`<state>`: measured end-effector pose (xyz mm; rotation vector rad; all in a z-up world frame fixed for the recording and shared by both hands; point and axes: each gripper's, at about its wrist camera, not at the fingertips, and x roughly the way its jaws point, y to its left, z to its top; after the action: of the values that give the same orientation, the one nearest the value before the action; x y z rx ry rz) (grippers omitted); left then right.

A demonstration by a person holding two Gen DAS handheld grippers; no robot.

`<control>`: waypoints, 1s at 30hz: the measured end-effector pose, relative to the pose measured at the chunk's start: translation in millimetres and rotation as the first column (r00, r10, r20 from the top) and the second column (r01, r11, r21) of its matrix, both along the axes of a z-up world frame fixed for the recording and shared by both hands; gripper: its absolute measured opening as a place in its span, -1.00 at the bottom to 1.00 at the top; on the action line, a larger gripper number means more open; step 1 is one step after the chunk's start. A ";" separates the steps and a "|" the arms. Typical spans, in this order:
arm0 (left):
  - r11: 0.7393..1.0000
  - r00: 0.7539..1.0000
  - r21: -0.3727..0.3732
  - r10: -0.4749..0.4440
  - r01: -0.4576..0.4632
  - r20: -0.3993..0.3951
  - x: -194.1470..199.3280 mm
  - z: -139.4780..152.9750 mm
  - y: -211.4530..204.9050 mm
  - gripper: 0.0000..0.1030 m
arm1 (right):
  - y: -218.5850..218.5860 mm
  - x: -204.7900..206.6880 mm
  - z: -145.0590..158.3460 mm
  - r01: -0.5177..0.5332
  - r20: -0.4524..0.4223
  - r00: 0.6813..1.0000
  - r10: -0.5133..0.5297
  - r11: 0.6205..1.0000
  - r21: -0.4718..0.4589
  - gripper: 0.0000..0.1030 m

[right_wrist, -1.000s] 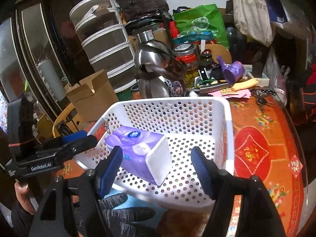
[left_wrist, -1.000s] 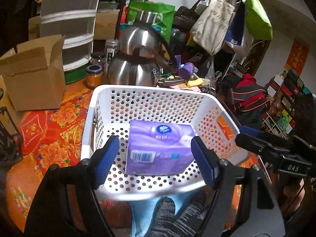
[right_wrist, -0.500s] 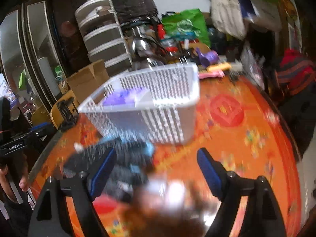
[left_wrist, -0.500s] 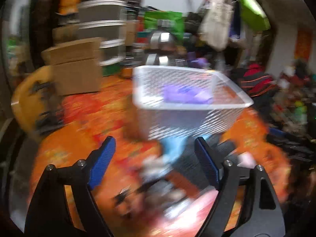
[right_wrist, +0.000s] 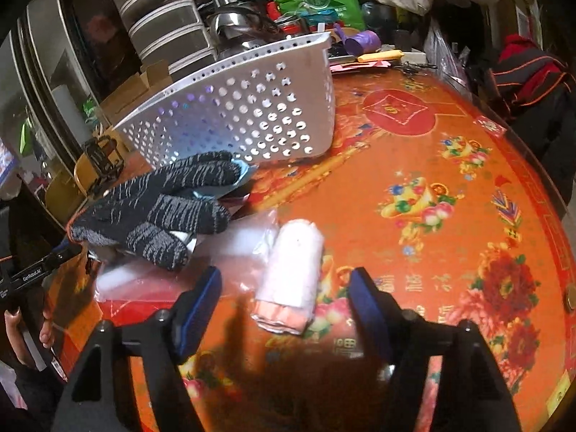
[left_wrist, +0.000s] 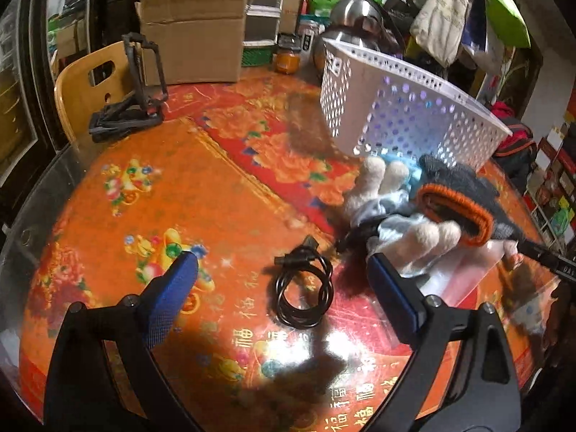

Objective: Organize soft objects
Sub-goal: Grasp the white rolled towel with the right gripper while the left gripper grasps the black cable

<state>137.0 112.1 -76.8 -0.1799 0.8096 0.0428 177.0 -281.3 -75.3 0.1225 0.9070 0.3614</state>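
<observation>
A white perforated basket (left_wrist: 403,108) (right_wrist: 252,108) stands on the table, purple showing through its holes. In front of it lies a pile: a dark knit glove with an orange cuff (left_wrist: 464,198) (right_wrist: 162,208), a white-fingered glove (left_wrist: 381,187) and something light blue (left_wrist: 399,169). A rolled pink-and-white cloth (right_wrist: 291,273) lies on a clear plastic bag (right_wrist: 230,248). My left gripper (left_wrist: 284,288) is open above a coiled black cable (left_wrist: 302,291). My right gripper (right_wrist: 284,298) is open, fingers either side of the rolled cloth.
The round table has an orange-red patterned cover (left_wrist: 172,194). A cardboard box (left_wrist: 190,32), a steel kettle (left_wrist: 356,10), jars and stacked drawers (right_wrist: 162,28) crowd the far edge. A wooden chair (left_wrist: 90,82) and a black stand (left_wrist: 133,108) are at left.
Both grippers have pulled back from over the basket and dropped low over the table. The left now faces the cable, the right the rolled cloth. Both stay open.
</observation>
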 end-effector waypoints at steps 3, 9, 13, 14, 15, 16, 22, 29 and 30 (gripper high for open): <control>1.000 1.000 -0.002 -0.008 0.008 -0.021 11.3 -7.8 -4.2 0.82 | 5.7 2.6 -2.5 0.005 0.002 1.000 -0.005 0.999 -0.032 0.28; 1.000 0.998 -0.002 -0.020 0.019 -0.064 24.7 -15.8 -5.8 0.78 | 9.0 4.1 -8.3 0.010 -0.007 1.000 -0.011 0.998 -0.058 0.17; 1.000 0.995 0.017 -0.009 0.010 -0.095 30.8 -20.2 -6.9 0.36 | 10.1 3.8 -9.2 0.019 -0.007 1.000 -0.019 0.997 -0.080 0.10; 1.000 0.995 0.028 -0.006 0.008 -0.097 31.7 -20.5 -7.3 0.29 | 11.4 3.6 -9.3 0.020 -0.006 1.000 -0.021 0.996 -0.091 0.09; 0.999 0.995 0.048 -0.005 0.010 -0.102 32.9 -20.6 -10.3 0.26 | 13.1 3.4 -9.4 0.020 -0.004 1.000 -0.021 0.994 -0.103 0.09; 0.998 0.994 0.063 -0.009 0.015 -0.106 33.8 -20.8 -13.0 0.21 | 15.4 3.2 -9.6 0.020 -0.003 1.000 -0.020 0.993 -0.119 0.09; 0.993 0.993 0.099 -0.048 0.059 -0.103 35.1 -19.5 -25.1 -0.35 | 22.8 3.4 -10.4 0.037 0.006 0.999 -0.036 0.980 -0.193 -0.01; 0.998 0.996 -0.026 -0.052 0.050 -0.073 31.9 -18.7 -9.9 -0.37 | 18.9 3.9 -9.8 0.032 0.005 0.999 -0.031 0.986 -0.163 -0.36; 0.998 0.997 -0.043 -0.043 0.040 -0.069 31.4 -18.8 -6.5 -0.37 | 17.3 3.8 -9.9 0.034 0.004 0.999 -0.034 0.988 -0.152 -0.36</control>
<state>168.4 105.6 -95.5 -0.2013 0.8838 -0.0071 180.8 -264.0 -85.2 -0.0030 0.9268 0.2595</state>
